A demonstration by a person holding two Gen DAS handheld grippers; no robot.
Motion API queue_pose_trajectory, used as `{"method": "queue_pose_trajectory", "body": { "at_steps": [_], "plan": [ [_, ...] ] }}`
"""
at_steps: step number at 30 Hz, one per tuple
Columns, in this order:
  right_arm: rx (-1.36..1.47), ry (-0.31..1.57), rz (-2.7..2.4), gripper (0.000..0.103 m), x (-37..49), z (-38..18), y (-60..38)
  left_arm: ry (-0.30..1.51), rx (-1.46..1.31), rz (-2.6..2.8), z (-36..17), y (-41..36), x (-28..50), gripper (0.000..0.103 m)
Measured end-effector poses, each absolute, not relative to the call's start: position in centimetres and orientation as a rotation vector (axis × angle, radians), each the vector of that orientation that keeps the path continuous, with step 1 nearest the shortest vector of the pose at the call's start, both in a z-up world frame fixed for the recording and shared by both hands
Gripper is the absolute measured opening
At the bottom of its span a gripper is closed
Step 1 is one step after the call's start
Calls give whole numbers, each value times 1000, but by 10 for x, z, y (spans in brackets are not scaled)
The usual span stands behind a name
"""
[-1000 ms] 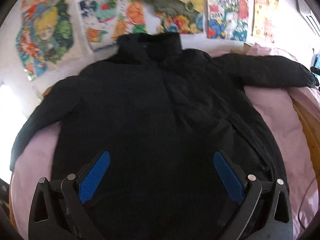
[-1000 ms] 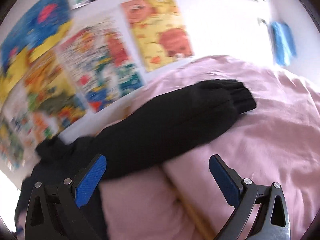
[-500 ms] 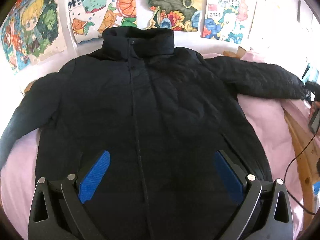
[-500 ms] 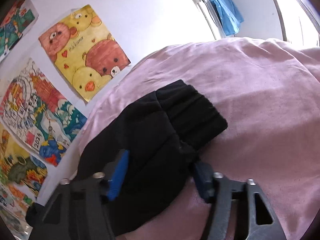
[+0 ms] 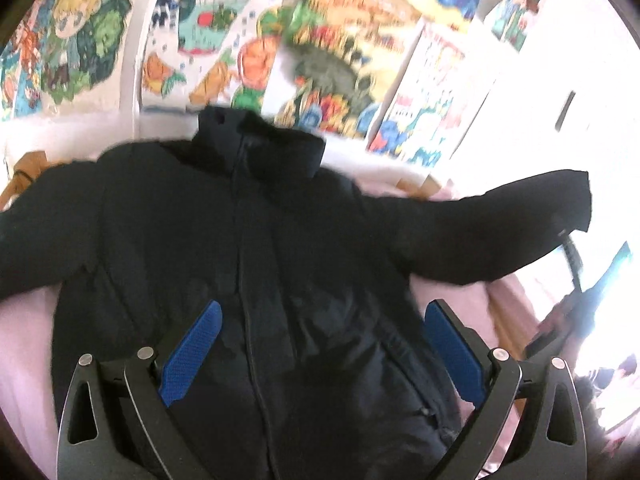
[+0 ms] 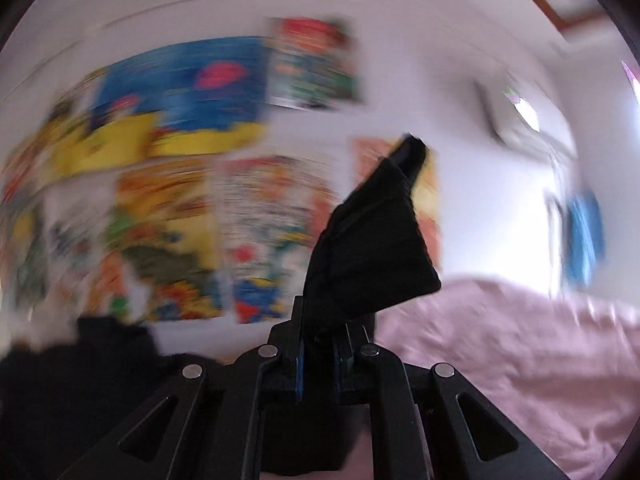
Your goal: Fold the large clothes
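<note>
**Item: black jacket, right sleeve in hand, first fold**

Step in hand, as I judge it: bringing the right sleeve across the chest.

- Right gripper point(image 6: 318, 354): I have it clamped on the cuff point(image 6: 372, 240) of the sleeve, jaws nearly closed with the cloth standing up out of them. The cuff is lifted clear of the bed; the right wrist view is heavily blurred.
- Left gripper point(image 5: 320, 344): jaws wide apart, holding nothing, hovering over the lower front of the jacket point(image 5: 248, 248). Whether the pads touch the cloth I cannot tell.
- How I would do it well: carry the cuff in a low arc toward the zip line so the padded sleeve lays flat, not rolled. I would press the left gripper onto the body near the hem so the jacket does not drag sideways. Release only once the sleeve rests on the chest. Risk: the thick cuff slipping from the pinch.

Description of the thing:
- Dark, padded, bulky; high collar point(image 5: 260, 148) upright, toward the head edge of the bed, under the wall posters point(image 5: 332, 52).
- Front face up, zip point(image 5: 244, 240) closed along the middle.
- Lies across the middle of the pink bed point(image 6: 520, 344); left sleeve point(image 5: 36, 240) spread toward the left edge, right sleeve point(image 5: 500, 224) raised off the right side.
</note>
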State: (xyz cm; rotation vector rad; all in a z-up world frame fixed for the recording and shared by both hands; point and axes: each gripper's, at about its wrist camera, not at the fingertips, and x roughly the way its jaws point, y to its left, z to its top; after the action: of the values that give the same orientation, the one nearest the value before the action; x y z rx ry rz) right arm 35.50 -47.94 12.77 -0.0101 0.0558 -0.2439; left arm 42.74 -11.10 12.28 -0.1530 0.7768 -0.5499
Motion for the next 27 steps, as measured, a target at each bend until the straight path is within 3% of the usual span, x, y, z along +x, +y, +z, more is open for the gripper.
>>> {"method": "queue_pose_trajectory", "body": {
  "at_steps": [10, 21, 22, 23, 25, 27],
  "plan": [
    [-425, 55, -101, 9, 349, 75, -317, 712, -249, -783, 173, -117, 428, 100],
    [-690, 63, -26, 9, 324, 16, -252, 953, -352, -650, 128, -139, 465, 96],
    [-698, 63, -24, 9, 323, 13, -251, 966, -363, -631, 124, -136, 469, 78],
    [-702, 63, -23, 9, 322, 12, -251, 986, -376, -617, 120, -134, 472, 50],
    [-711, 70, -28, 9, 324, 9, -251, 1023, -391, -605, 113, -131, 480, 22],
    [-705, 82, -30, 9, 327, 8, -252, 1024, -394, -596, 110, -128, 482, 14]
  ]
}}
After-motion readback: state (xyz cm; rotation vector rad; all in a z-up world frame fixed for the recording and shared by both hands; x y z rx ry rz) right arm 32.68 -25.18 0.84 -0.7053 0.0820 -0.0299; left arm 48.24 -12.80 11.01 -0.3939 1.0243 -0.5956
